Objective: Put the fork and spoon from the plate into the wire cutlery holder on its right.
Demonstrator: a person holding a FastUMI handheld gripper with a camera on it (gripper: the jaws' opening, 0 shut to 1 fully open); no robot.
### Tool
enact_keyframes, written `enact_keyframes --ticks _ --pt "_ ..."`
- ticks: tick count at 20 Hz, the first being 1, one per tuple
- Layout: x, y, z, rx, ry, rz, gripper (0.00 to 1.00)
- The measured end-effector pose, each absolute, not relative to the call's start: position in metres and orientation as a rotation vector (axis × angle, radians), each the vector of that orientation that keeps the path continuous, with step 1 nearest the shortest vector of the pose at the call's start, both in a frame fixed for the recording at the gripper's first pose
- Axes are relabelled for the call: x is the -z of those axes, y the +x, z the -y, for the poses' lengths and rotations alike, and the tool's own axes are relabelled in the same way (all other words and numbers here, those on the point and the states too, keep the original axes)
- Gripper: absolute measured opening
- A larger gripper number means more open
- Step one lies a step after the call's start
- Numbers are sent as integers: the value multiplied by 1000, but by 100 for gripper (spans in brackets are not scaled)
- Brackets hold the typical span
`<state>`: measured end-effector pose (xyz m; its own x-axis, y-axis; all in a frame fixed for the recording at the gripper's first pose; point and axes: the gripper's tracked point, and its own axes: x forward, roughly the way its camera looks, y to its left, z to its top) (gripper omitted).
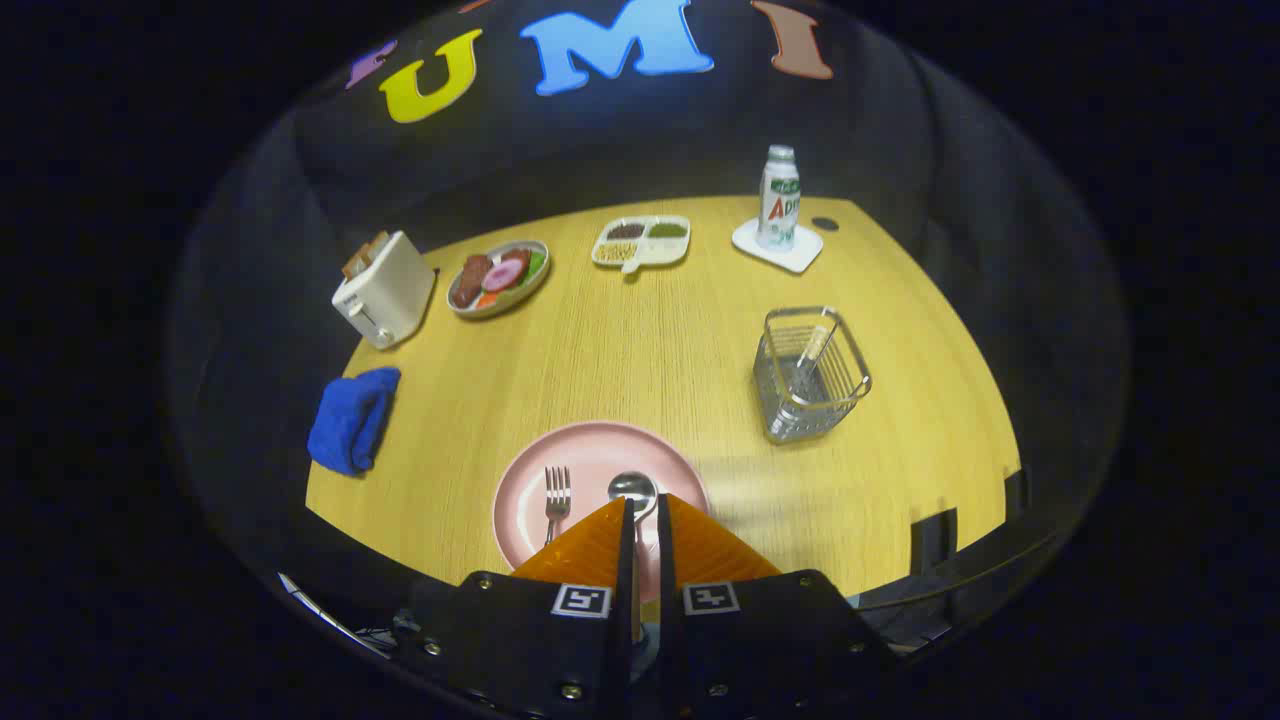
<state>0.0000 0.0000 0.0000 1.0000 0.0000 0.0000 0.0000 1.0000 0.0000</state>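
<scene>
A toaster [385, 290], blue cloth [352, 420] and food plates ring the desk [640, 350]. The hand-held gripper [645, 512], nearly closed, seemingly pinches the spoon [633, 489] on the pink plate [600, 455], fork [556, 497] beside it, wire holder [810, 375] well apart.

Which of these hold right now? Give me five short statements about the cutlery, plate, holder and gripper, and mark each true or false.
1. The silver fork lies on the round pink plate. True.
2. The silver spoon already stands in the wire cutlery holder. False: its bowl is on the plate, just ahead of the fingertips.
3. The gripper has its fingers spread wide. False: they stand close together, with a narrow gap between them.
4. The wire cutlery holder stands to the right of the plate, apart from it. True.
5. The blue folded cloth lies inside the holder. False: it lies on the wooden table, left of the plate.
</scene>
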Motion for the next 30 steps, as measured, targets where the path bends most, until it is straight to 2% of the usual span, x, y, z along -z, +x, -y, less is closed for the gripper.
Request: enact_keyframes --ticks 3,7,11,23,30 --pt "-33 -36 0 -24 -11 203 12" --pt "-63 -70 17 23 -103 386 12" --pt "-82 -96 9 20 -153 485 12" --pt "-94 -91 5 2 -115 510 12" --pt "-42 -20 -12 -53 -145 301 13"
